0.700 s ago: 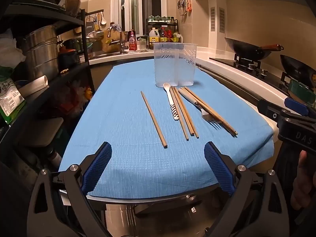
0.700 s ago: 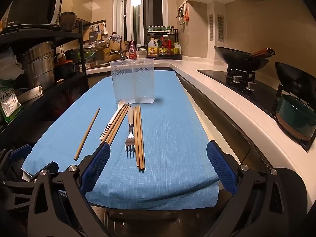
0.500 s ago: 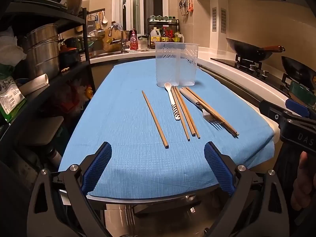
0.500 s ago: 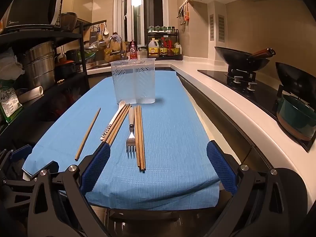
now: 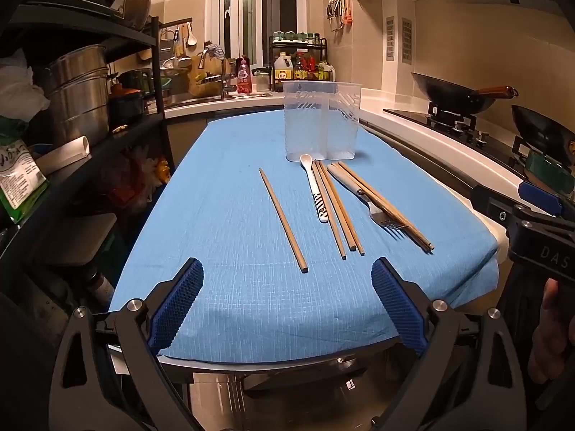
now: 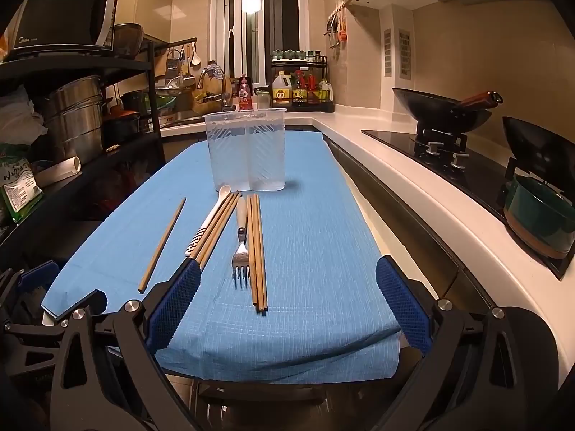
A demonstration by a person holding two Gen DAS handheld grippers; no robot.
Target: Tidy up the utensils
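1. Utensils lay loose on the blue cloth (image 5: pixel 222 215) covering the counter (image 6: pixel 424 194): a lone chopstick (image 5: pixel 283 219) off to the left, then a white spoon (image 5: pixel 315 186) with a striped handle, a bunch of chopsticks (image 5: pixel 336 208) touching it, a fork (image 6: pixel 241 240), and a further pair of chopsticks (image 6: pixel 257 251) just beside the fork.
2. Clear plastic holder (image 6: pixel 248 152) stood upright at the far end of the row, two compartments visible, both apparently empty. The spoon's bowl lay just short of its base.
3. Left hand-held gripper (image 5: pixel 285 303) hovered at the near edge of the cloth, jaws spread wide, nothing between them. The lone chopstick's near tip lay ahead, roughly on its centre line.
4. Right hand-held gripper (image 6: pixel 287 300) likewise hovered with jaws wide apart and empty, the near ends of the fork-side chopstick pair lying ahead between its pads.
5. Judged step: the very start, approach before the first pick. Nothing had been put in the holder.
6. Next move probably called for lowering one gripper over a single item, closing across its narrow width, then lifting, tipping it upright and dropping it into a compartment.
7. Risk noted: thin round sticks lying flat on cloth could roll or slip, and the bunched ones may come up together.
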